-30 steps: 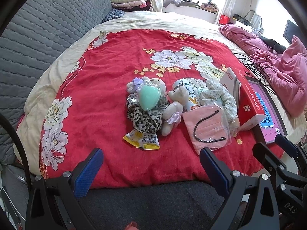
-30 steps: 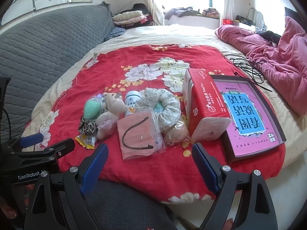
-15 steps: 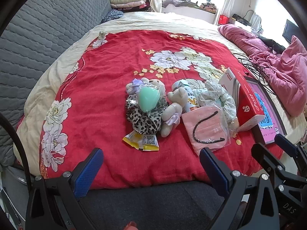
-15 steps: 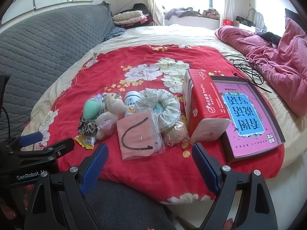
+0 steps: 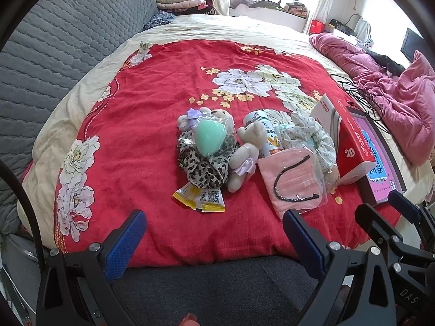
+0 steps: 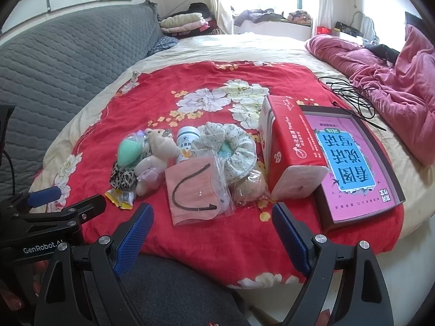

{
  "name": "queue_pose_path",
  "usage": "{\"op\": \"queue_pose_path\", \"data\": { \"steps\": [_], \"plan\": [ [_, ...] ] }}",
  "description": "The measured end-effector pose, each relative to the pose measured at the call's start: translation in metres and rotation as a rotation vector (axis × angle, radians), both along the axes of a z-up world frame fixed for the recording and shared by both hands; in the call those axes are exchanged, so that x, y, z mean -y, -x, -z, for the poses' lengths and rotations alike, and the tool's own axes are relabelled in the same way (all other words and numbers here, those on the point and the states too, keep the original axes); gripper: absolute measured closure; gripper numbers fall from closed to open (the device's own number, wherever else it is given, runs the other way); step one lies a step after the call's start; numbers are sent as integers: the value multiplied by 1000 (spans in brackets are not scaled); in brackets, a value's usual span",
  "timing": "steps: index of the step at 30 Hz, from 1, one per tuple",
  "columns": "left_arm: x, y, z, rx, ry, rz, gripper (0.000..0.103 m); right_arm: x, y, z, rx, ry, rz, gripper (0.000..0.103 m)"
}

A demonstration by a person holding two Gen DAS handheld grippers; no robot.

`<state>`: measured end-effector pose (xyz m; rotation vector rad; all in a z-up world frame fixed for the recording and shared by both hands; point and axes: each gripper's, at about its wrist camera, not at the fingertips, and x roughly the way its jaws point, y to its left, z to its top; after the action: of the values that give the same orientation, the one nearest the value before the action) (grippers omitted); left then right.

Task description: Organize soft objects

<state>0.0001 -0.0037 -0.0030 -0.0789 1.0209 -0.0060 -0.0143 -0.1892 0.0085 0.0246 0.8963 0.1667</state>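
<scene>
Task looks barely begun, judging by the layout: soft items sit bunched in one pile mid-blanket, w/ beige plush bear (image 5: 246,152), leopard-print fabric scrunchie (image 5: 202,167), floral cloth scrunchie (image 6: 231,149) and pink face mask in clear bag (image 6: 194,190) touching or overlapping. Left gripper (image 5: 214,240) and right gripper (image 6: 213,233) both hover at the near edge, jaws wide apart, nothing held. Surface: red floral blanket (image 5: 136,125) on a bed; grey quilted headboard (image 6: 68,62) to the left, window at the back.
</scene>
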Motion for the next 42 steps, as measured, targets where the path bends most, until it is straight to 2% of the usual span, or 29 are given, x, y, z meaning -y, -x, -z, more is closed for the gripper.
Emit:
{"op": "queue_pose_path", "data": {
  "steps": [8, 14, 19, 24, 29, 34, 42],
  "plan": [
    [-8, -1, 8, -16, 19, -15, 2, -2, -2, 6, -17, -4, -7, 14],
    [-29, -11, 13, -26, 70, -51, 2, -8, -8, 17, -39, 0, -19, 14],
    [-51, -36, 19, -30, 133, -75, 2, -15, -16, 26, -54, 5, -35, 14],
    [-51, -71, 24, -51, 128, -35, 3, -20, -29, 35, -77, 12, -31, 14],
    [-37, -104, 27, -39, 64, 44, 9, -20, -43, 44, -103, -1, -22, 14],
    [-29, -127, 36, -63, 23, 79, 21, -21, -53, 57, -144, 2, -23, 14],
    [-26, -138, 45, -78, 22, 108, 35, -22, -72, 75, -204, -17, -9, 14]
  ]
}}
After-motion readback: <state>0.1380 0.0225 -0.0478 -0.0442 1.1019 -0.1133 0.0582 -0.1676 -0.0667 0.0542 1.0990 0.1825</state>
